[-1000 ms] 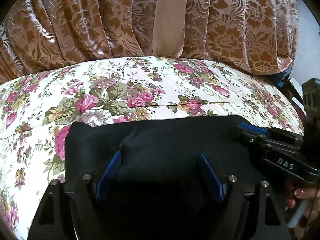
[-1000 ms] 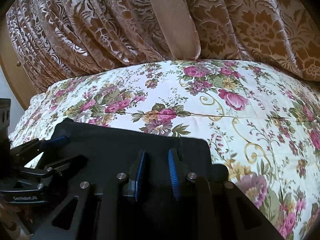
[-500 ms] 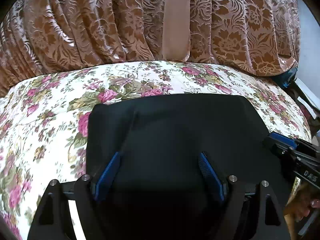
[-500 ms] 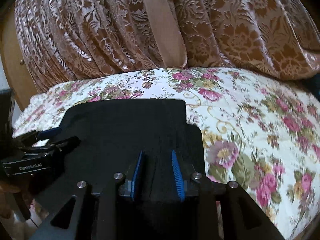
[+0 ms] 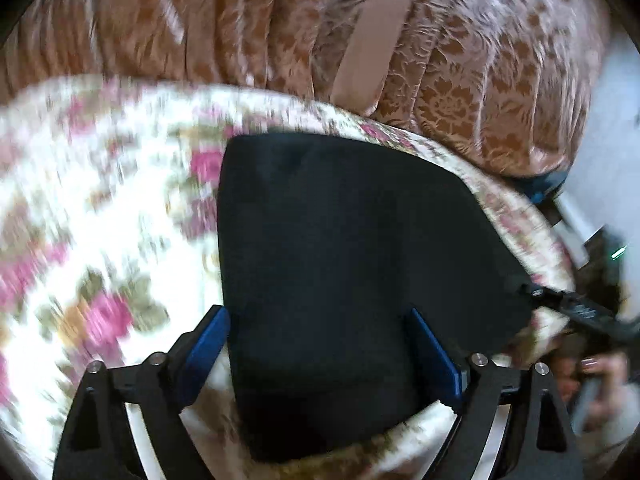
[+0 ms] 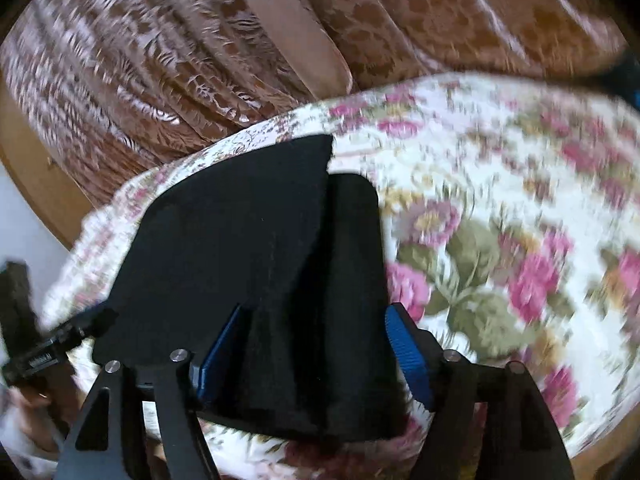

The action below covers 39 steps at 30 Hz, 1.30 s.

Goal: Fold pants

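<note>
On the bed (image 5: 100, 240), over a white bedspread printed with pink roses and green leaves, black pants (image 5: 352, 248) folded into a compact dark block — lying flat near the bed's close edge. Seen from the left wrist: left hand-held gripper (image 5: 320, 352) low over the near end of the pants, blue fingers (image 5: 208, 340) spread wide to either side of the cloth, not pinching it. At that view's far right, the right hand-held gripper (image 5: 576, 308), tip at the pants' right corner, with part of a hand (image 5: 592, 376) below it. Seen from the right wrist: right hand-held gripper (image 6: 316, 348) with blue-padded fingers (image 6: 408, 352) also parted, straddling the near end of the pants (image 6: 256, 248) without squeezing. Visible here, two layers — an upper flap with a pointed far corner lying over a lower panel with a rounded corner showing just to its right. At far left of this view, the left hand-held gripper (image 6: 60, 344), at the pants' left corner; whether touching the cloth, cannot tell. Behind the bed (image 6: 500, 200), brown damask curtains (image 5: 480, 80) hanging in pleats with a plain tan band down the middle. Both views smeared by motion blur, bedspread pattern especially.
</note>
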Motion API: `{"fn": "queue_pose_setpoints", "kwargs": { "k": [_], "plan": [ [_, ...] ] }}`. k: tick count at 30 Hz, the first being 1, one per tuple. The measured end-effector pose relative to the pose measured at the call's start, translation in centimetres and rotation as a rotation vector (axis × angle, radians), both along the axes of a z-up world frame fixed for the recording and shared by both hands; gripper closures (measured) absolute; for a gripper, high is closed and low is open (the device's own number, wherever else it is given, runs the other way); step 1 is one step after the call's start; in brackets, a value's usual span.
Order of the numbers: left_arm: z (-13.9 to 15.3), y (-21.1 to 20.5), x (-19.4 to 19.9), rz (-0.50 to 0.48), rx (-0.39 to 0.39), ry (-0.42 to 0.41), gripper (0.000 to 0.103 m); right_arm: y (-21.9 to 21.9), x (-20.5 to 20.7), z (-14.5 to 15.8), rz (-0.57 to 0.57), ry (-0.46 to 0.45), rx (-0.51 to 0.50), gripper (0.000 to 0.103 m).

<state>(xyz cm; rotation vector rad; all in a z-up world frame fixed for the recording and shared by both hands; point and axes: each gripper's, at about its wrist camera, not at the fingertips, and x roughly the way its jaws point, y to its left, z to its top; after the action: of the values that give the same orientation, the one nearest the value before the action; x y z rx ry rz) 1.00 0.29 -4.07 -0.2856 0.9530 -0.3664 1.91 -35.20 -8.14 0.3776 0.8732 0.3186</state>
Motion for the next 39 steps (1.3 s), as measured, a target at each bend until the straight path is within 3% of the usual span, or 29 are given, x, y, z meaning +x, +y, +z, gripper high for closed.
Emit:
{"fn": "queue_pose_setpoints", "kwargs": {
  "k": [5, 7, 14, 17, 19, 24, 28, 39],
  "plan": [
    [-2.2, 1.9, 0.7, -0.005, -0.220, 0.117, 0.013, -1.7, 1.1, -2.2, 0.008, 0.118, 0.203, 0.024],
    [-2.4, 1.7, 0.7, -0.029, -0.247, 0.116, 0.013, -2.1, 1.3, -3.0, 0.010, 0.143, 0.274, 0.024],
    [-2.8, 1.3, 1.3, -0.097, -0.263, 0.119, 0.013, -1.6, 2.0, -3.2, 0.056, 0.146, 0.273, 0.024],
    [-3.0, 0.9, 1.7, -0.114, -0.263, 0.126, 0.014, -1.0, 2.7, -3.1, 0.071, 0.143, 0.251, 0.024],
    [-3.0, 0.7, 1.9, -0.123, -0.256, 0.120, 0.023, -0.7, 2.9, -3.0, 0.070, 0.137, 0.240, 0.024],
    [-1.7, 0.4, 1.5, -0.127, -0.196, 0.060, 0.042, -0.5, 2.2, -2.1, 0.079, 0.061, 0.222, 0.045],
    [0.4, -0.5, 1.3, -0.153, -0.106, -0.039, 0.055, -0.4, 1.6, -1.1, 0.075, -0.007, 0.198, 0.052],
    [4.8, 0.4, 5.6, -0.140, -0.044, -0.225, 0.058, 0.8, 4.8, 3.4, 0.089, -0.198, 0.161, 0.055]
  ]
}}
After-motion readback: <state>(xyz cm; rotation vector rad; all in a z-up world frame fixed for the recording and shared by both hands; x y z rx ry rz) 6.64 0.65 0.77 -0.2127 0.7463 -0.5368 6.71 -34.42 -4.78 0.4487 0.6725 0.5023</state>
